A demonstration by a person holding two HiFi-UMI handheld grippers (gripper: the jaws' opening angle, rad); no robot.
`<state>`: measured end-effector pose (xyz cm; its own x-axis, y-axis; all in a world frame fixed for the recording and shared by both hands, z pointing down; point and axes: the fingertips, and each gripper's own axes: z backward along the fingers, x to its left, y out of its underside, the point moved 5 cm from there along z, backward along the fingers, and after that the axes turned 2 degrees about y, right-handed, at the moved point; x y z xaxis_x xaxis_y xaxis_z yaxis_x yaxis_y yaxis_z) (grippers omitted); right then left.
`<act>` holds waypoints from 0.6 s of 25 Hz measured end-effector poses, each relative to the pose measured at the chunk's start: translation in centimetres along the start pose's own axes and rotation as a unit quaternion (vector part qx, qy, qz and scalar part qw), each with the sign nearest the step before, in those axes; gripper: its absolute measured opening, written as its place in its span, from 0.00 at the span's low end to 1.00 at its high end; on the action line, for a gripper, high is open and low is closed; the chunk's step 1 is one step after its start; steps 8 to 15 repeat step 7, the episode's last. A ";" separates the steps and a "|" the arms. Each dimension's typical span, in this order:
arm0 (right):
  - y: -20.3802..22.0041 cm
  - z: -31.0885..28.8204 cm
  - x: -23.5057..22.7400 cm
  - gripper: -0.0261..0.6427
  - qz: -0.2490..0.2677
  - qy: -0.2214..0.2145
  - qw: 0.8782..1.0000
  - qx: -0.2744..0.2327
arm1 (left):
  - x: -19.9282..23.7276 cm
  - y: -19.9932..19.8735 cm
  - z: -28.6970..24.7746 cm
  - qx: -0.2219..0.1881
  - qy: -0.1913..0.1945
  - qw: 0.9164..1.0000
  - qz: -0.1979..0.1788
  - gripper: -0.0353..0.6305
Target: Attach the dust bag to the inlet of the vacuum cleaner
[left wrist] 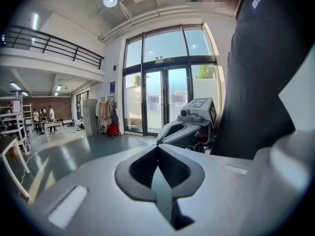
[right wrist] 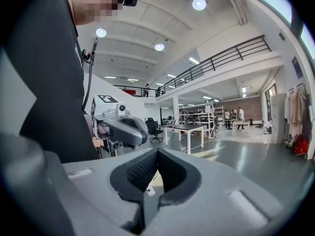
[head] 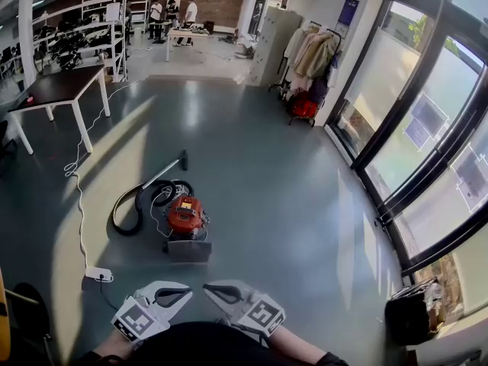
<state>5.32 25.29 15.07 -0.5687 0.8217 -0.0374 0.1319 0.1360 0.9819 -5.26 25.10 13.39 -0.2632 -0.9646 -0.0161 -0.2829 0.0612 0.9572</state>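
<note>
Two grippers low in the head view, left gripper and right gripper, each with its jaws pressed together on nothing. One rounded red vacuum cleaner sits well ahead on the glossy grey floor. One black ribbed hose loops beside it, and one flat grey rectangular piece lies against its near end.

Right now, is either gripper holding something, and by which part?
Nothing is held. The left gripper and the right gripper are shut and empty; the vacuum cleaner lies on the floor.
</note>
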 end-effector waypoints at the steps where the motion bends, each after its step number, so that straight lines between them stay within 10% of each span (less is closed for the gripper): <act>1: 0.0 0.2 -0.1 0.03 -0.001 0.001 1.000 0.001 | 0.0 -0.1 -0.1 0.001 0.000 1.000 -0.001 0.08; 15: -0.8 0.6 -0.8 0.03 0.004 0.004 1.000 0.006 | 0.3 -0.4 -0.4 0.006 -0.001 1.000 -0.001 0.08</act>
